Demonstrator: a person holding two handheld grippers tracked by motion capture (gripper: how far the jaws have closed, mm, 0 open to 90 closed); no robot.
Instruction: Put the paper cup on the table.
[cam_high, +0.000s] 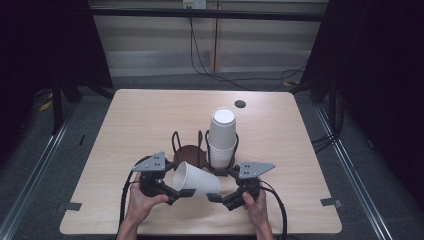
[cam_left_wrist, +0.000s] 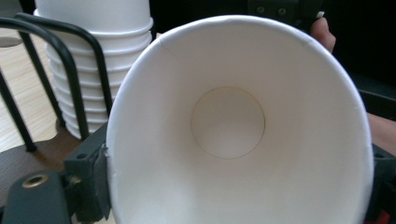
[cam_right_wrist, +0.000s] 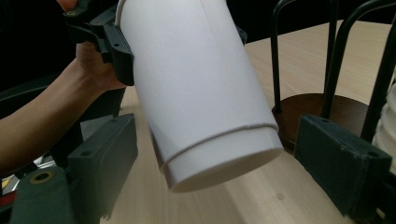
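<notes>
Left gripper (cam_high: 184, 193) clamps cup (cam_high: 196, 179) by its rim, base toward three o'clock, probably offering it; right gripper (cam_high: 214, 197) spread open around base, not touching.

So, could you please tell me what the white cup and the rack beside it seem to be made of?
The cup looks like matte white paper: there is a side seam, a rolled rim and an inset round bottom. The rack seems to be thin black metal rod, bent into smooth loops, on a dark brown base that looks like wood, though its grain is hard to tell.
</notes>
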